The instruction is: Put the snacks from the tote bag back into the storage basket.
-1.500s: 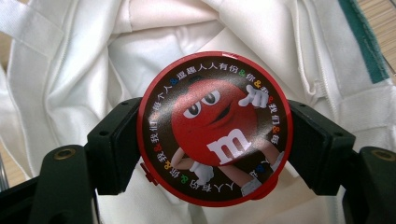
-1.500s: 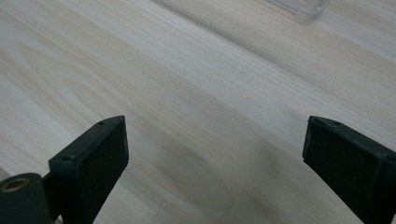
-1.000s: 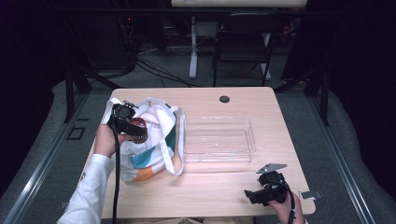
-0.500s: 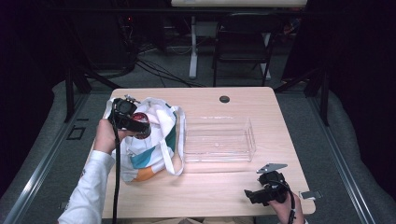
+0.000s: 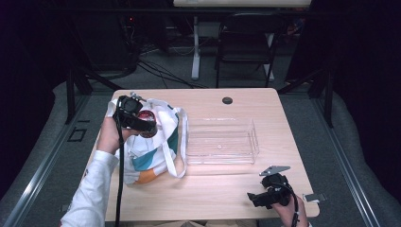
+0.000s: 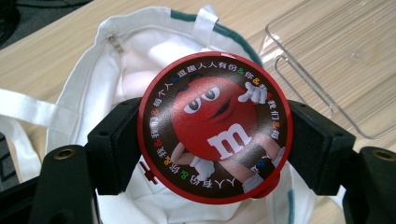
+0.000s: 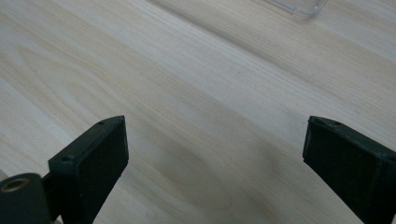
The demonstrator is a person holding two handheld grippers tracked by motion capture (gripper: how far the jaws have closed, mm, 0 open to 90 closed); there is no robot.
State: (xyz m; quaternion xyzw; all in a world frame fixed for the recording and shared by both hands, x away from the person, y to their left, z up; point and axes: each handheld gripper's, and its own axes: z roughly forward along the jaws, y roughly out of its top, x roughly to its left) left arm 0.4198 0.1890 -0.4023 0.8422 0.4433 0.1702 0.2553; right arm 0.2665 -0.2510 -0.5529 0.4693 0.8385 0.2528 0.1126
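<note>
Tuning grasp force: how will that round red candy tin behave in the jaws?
The candy tin looks rigid, so it likely won't deform. Its curved rim, pinched by the left gripper, may pivot or slip. Set on edge, it would probably roll.

A: Red tin, can u see its body?
B: No, lid faces cam, sides hidden btwn black jaws.
A: Bag contents?
B: Can't tell, tin blocks the opening.
A: Clear tray?
B: Cut off at top edge, just a corner.
</note>
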